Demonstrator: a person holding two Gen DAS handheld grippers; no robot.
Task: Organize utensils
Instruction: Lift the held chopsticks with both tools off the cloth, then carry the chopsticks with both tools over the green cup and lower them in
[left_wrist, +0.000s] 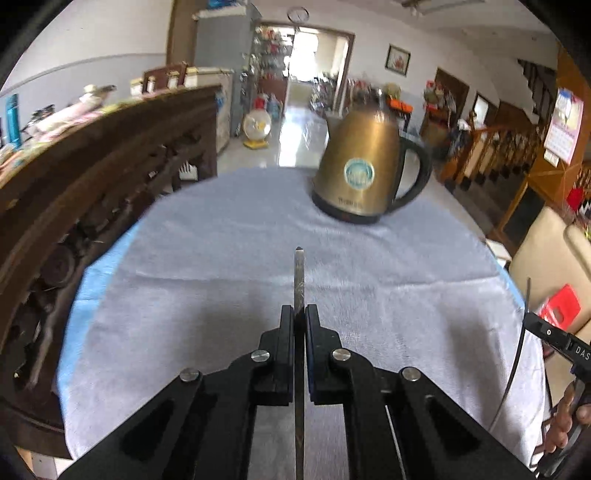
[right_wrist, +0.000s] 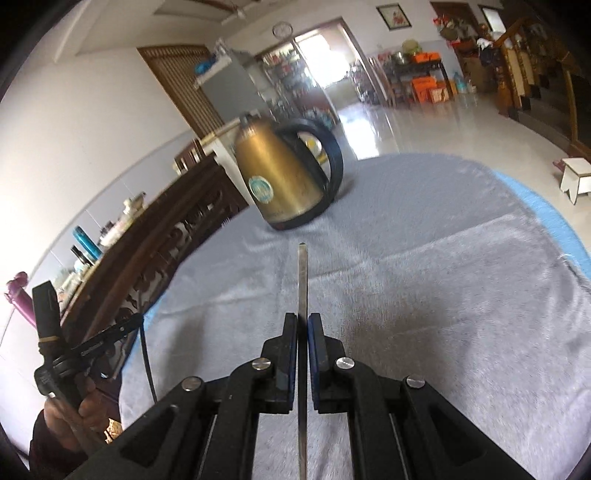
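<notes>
Utensils, thin flat steel (left_wrist: 299, 280) (right_wrist: 303, 280), clamped in both grippers (left_wrist: 300, 314) (right_wrist: 303, 321) above fuzzy cloth (left_wrist: 221, 258).

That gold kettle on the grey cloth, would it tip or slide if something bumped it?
Probably neither, easily. The kettle is wider at its dark base than at the top, so it likely resists tipping. The fuzzy grey cloth should grip the base, though a hard shove might drag the cloth along. If it is empty, which I cannot see, it would shift more readily.
</notes>
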